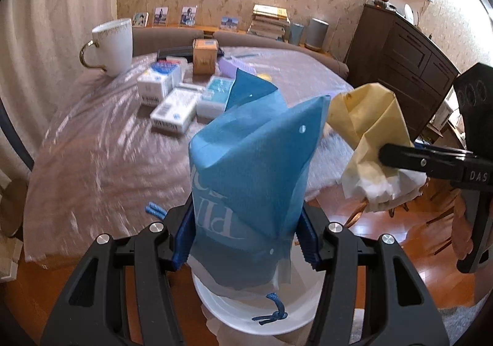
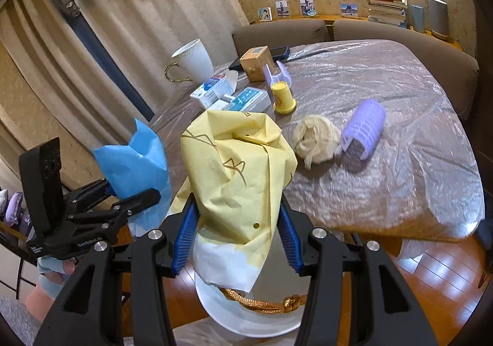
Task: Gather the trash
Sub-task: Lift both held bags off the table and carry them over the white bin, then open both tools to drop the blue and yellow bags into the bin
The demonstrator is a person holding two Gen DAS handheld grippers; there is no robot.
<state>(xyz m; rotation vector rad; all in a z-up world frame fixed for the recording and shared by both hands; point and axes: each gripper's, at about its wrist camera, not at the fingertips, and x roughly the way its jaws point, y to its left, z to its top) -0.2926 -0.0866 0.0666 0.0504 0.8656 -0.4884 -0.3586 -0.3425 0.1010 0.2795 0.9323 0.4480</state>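
Left tool [image 1: 246,241] pinches a blue paper bag [image 1: 249,161] between its blue pads, bag upright and crumpled at the top; right tool [image 2: 237,241] pinches a yellow paper bag [image 2: 237,167] in the same manner, with a gold cord [image 2: 268,302] hanging below it. Both tools hang just off the near edge of the table [image 2: 400,130], above a white round bin [image 2: 246,321] whose rim shows beneath each bag; the two bags are near one another but apart.

Step in hand, by judgement: both bags have been lifted as trash and are positioned over the bin for disposal; release has not yet taken place.

Remaining trash candidates on the table: a crumpled beige wad [image 2: 314,139] touching or just beside a lilac paper cup [image 2: 363,130] lying on its side; a yellow cup [image 2: 282,96] standing inverted. Whether the small boxes [image 1: 168,99] and the white mug [image 1: 112,43] count as trash cannot be told.

Next move calls for: lowering each bag toward the bin opening; spreading each tool fully so the paper drops free of the pads; checking that the cord does not snag on the rim. Bags are light and springy; one may catch on the pads or fall outside the bin.
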